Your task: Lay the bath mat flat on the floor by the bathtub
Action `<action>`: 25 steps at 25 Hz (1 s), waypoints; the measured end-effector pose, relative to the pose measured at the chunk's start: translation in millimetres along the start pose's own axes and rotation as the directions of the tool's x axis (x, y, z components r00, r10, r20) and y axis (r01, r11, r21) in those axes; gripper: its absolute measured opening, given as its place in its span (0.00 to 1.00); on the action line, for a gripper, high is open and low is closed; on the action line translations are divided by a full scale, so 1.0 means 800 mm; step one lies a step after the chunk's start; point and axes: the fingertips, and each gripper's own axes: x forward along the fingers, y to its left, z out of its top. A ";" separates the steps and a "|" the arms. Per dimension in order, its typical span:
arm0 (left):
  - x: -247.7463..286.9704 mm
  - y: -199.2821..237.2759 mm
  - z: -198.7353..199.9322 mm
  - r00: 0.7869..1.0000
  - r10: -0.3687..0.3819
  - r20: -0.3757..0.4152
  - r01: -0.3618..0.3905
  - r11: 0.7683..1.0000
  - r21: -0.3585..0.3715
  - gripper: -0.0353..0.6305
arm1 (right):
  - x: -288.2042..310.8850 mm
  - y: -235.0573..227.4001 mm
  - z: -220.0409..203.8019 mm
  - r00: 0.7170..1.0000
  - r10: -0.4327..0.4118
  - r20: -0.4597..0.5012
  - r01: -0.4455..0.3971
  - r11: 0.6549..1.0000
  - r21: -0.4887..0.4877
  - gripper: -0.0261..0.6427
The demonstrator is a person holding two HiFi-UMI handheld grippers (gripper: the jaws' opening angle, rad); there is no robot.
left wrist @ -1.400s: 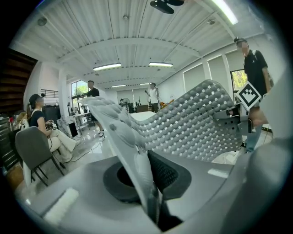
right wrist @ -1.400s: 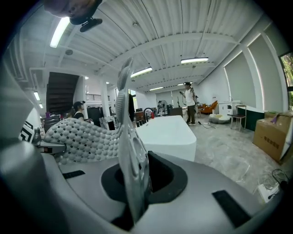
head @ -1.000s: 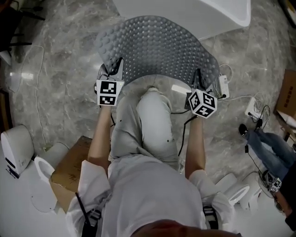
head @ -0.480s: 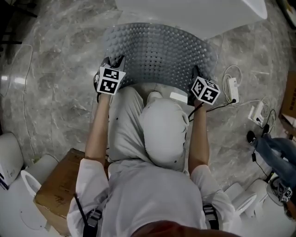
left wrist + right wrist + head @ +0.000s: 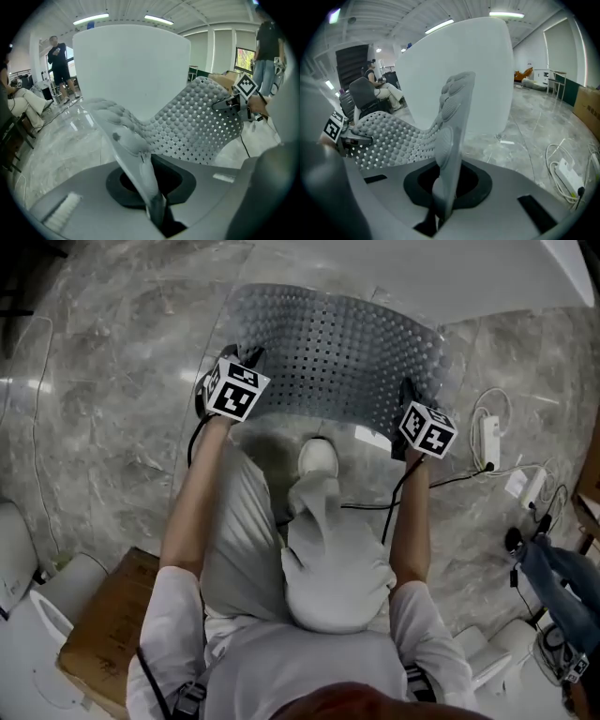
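Observation:
The grey bath mat (image 5: 337, 352), studded and full of small holes, hangs stretched between my two grippers just above the marble floor, in front of the white bathtub (image 5: 450, 277). My left gripper (image 5: 244, 362) is shut on the mat's near left edge. My right gripper (image 5: 408, 395) is shut on its near right edge. In the left gripper view the mat (image 5: 197, 122) runs from the pinched edge in the left gripper (image 5: 157, 211) across to the right gripper (image 5: 229, 103). In the right gripper view the right gripper (image 5: 440, 211) pinches the mat (image 5: 393, 136), with the tub (image 5: 454, 51) behind.
A white power strip with cables (image 5: 487, 437) lies on the floor to the right. A cardboard box (image 5: 103, 634) and a white toilet (image 5: 28, 615) stand at the lower left. My shoe (image 5: 319, 460) is just behind the mat. Another person's legs (image 5: 562, 577) are at the far right.
Both grippers have moved forward and a little apart with the mat, carrying it closer to the tub. The mat's arch has flattened, and I have leaned forward.

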 end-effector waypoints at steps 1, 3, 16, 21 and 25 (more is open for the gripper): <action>0.011 -0.001 -0.007 1.000 -0.002 -0.019 0.002 1.000 0.012 0.09 | 0.007 -0.001 -0.008 1.000 -0.004 -0.004 0.004 1.000 -0.017 0.07; 0.031 -0.002 -0.015 0.999 -0.007 -0.041 0.008 1.000 0.028 0.09 | 0.022 -0.004 -0.019 1.000 -0.015 -0.008 0.015 0.998 -0.058 0.07; 0.114 0.064 -0.066 0.983 0.098 -0.155 -0.086 0.993 0.084 0.09 | 0.112 -0.082 -0.046 0.993 -0.110 -0.052 0.102 0.985 -0.143 0.08; 0.145 0.091 -0.099 0.968 0.135 -0.213 -0.113 0.987 0.111 0.11 | 0.141 -0.109 -0.056 0.992 -0.098 -0.084 0.086 0.987 -0.137 0.09; 0.156 0.107 -0.120 0.965 0.139 -0.224 -0.127 0.990 0.066 0.14 | 0.152 -0.139 -0.058 0.993 -0.101 -0.062 0.090 0.982 -0.168 0.12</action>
